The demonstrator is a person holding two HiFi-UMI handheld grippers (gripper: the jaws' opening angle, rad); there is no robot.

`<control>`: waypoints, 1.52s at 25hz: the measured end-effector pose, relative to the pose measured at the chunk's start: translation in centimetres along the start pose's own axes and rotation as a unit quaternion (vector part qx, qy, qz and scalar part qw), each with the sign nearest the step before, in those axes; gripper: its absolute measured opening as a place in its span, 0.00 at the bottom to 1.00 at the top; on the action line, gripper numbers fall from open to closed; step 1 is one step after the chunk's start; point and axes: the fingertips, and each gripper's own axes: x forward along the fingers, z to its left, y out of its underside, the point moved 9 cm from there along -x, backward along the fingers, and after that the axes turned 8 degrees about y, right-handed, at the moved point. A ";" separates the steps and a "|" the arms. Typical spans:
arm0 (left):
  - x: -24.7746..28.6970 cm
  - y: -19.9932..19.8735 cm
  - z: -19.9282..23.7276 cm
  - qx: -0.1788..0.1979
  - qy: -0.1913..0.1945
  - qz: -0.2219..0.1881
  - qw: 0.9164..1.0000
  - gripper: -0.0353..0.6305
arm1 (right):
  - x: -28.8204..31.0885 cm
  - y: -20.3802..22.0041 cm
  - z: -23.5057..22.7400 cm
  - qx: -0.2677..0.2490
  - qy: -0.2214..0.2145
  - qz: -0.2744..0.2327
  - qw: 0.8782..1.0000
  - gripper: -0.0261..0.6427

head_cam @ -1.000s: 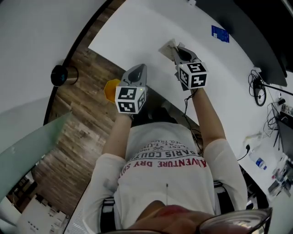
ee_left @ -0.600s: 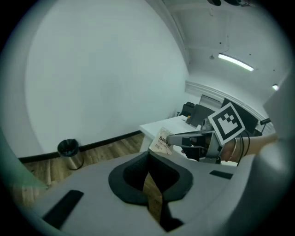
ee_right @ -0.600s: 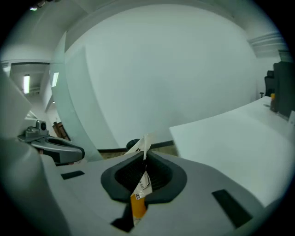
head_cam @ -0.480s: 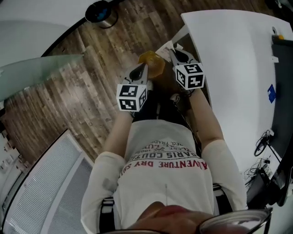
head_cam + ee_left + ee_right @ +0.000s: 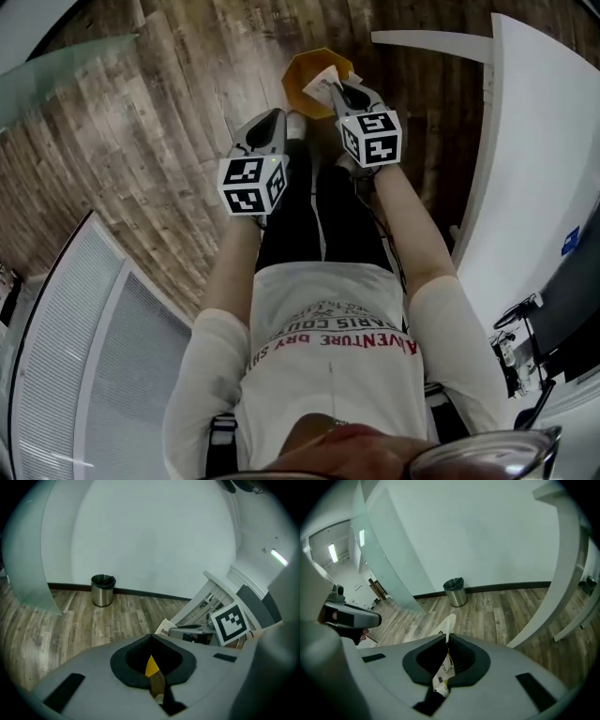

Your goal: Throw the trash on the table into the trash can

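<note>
On the wood floor just beyond the feet: orange bin [image 5: 292, 82], inside not readable. By the far wall: steel bin [image 5: 103, 590] with dark liner. Pinched edge-on in the closed fingers of the right gripper [image 5: 336, 92]: wrapper [image 5: 323, 79], white, flattened, dark print. Hangs over the orange bin's mouth, well off the desk [image 5: 553, 141]. Fingers of left gripper [image 5: 277, 116] closed, nothing between.

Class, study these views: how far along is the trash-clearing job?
Done: the paper wrapper is lifted clear of the table. In hand: the right tongs pinch it above the yellow trash can; the left tongs are shut, empty. Left: open the right tongs and drop it in.
</note>
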 end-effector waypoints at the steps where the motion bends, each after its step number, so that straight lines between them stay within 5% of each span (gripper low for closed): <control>1: 1.2 1.3 0.9 -0.008 0.000 0.006 1.000 0.09 | 1.8 1.6 -0.3 -0.003 -0.002 0.009 1.000 0.08; 11: 8.1 13.3 8.2 -0.038 -0.027 0.049 0.998 0.09 | 16.6 16.4 -1.7 -0.031 -0.013 0.099 0.994 0.09; 14: 9.0 14.6 9.5 -0.039 -0.033 0.052 0.997 0.09 | 18.3 17.9 -1.9 -0.031 -0.004 0.110 0.993 0.31; 17: 9.2 15.0 9.7 -0.042 -0.036 0.051 0.997 0.09 | 18.3 18.3 -2.1 -0.025 0.004 0.110 0.994 0.32; 27: 4.6 10.5 5.4 -0.026 -0.029 0.032 0.999 0.09 | 11.3 12.4 -0.8 -0.012 0.008 0.084 0.996 0.32; 30: 2.3 7.1 2.6 -0.012 -0.020 0.021 1.000 0.09 | 6.4 8.5 -0.2 -0.015 0.013 0.053 0.998 0.14; 38: -2.4 -4.7 -7.1 0.091 0.041 -0.009 0.995 0.09 | -8.3 -2.6 -0.3 0.019 0.068 -0.077 0.995 0.08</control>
